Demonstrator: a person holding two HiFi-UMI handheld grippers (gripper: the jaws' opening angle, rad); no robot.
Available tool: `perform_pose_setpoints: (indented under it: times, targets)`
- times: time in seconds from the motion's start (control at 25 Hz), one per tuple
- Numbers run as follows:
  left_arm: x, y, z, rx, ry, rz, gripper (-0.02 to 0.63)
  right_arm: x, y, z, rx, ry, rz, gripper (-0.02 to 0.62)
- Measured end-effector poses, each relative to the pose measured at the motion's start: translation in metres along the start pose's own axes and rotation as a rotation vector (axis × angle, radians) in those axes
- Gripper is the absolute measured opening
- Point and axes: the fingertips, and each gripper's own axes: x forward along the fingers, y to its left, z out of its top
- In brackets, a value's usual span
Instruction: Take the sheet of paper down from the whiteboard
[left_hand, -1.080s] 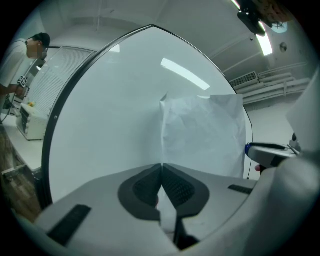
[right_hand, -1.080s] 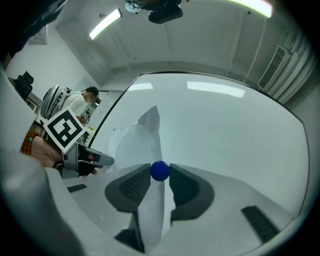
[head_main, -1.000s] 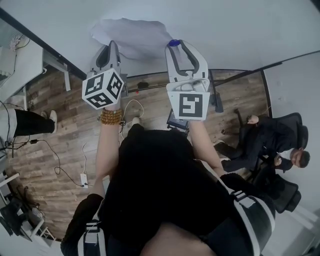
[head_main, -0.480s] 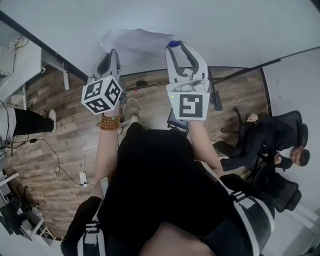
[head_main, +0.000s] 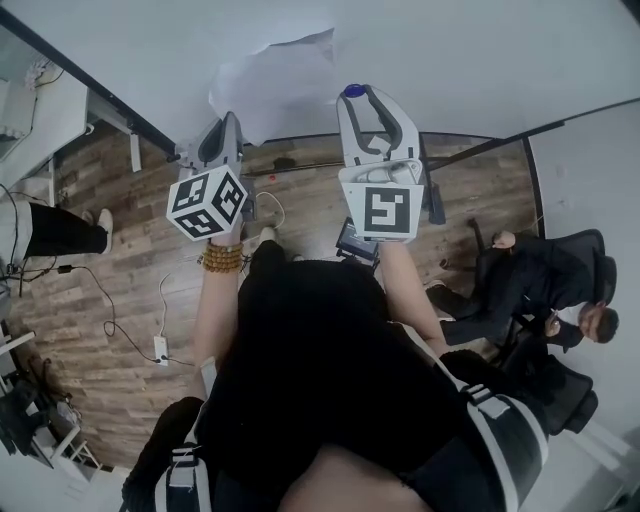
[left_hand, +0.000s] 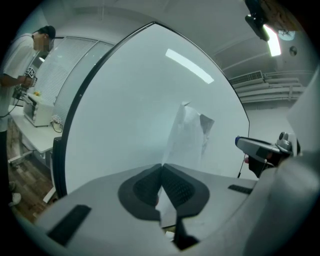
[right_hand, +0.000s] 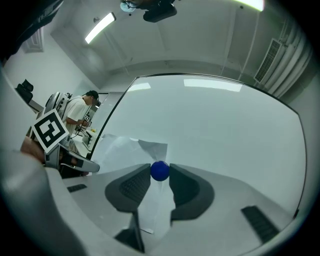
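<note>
The white sheet of paper (head_main: 268, 82) hangs loose and crumpled in front of the whiteboard (head_main: 470, 50), its top corner folded over. My left gripper (head_main: 228, 120) is shut on the sheet's lower edge; in the left gripper view the paper (left_hand: 186, 136) rises out of the closed left gripper (left_hand: 161, 169). My right gripper (head_main: 353, 93) is shut on a small blue magnet (head_main: 353, 89) just right of the sheet. In the right gripper view the magnet (right_hand: 160, 171) sits between the jaws of that gripper (right_hand: 160, 173), with the paper (right_hand: 122, 150) behind and to its left.
A person sits in an office chair (head_main: 545, 285) at the right. Another person's leg (head_main: 55, 240) and a white desk (head_main: 40, 115) are at the left. Cables and a power strip (head_main: 160, 348) lie on the wooden floor. The whiteboard's stand foot (head_main: 436, 200) is beside my right arm.
The sheet has come away from the board and now stands taller and more folded, hanging from my left gripper. Both grippers have shifted slightly; the right still holds the magnet.
</note>
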Motion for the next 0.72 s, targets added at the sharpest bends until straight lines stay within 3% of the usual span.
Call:
perform_pose_setpoints:
  times: [0.72]
  targets:
    - [-0.067,-0.009,-0.033,0.002,0.032,0.113,0.011,-0.033,0.033,-0.045,0.16,0.067,0.114,0.117]
